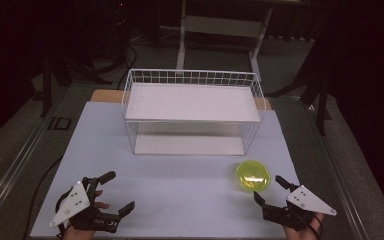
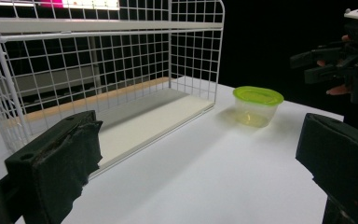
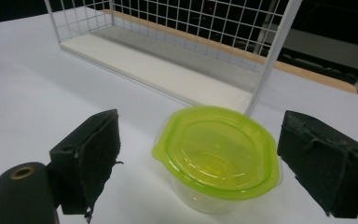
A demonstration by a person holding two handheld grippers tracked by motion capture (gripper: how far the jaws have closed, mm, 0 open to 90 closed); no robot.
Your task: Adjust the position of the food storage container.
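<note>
The right claw (image 1: pixel 270 192) is held wide, just short of the lidded green container (image 1: pixel 253 175) at its 11 o'clock; a grasp seems in preparation. The left claw (image 1: pixel 115 192), also wide, is held idle over the counter (image 1: pixel 180 190).

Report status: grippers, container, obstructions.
Left hand-held gripper open, holding nothing. Right hand-held gripper open, just short of the clear plastic container with green lid. White two-tier wire rack stands behind it.

A flat white surface (image 1: pixel 180 190) carries a white two-tier wire rack (image 1: pixel 192 112) at twelve o'clock and a clear green-lidded plastic tub (image 1: pixel 253 175) toward four o'clock.
</note>
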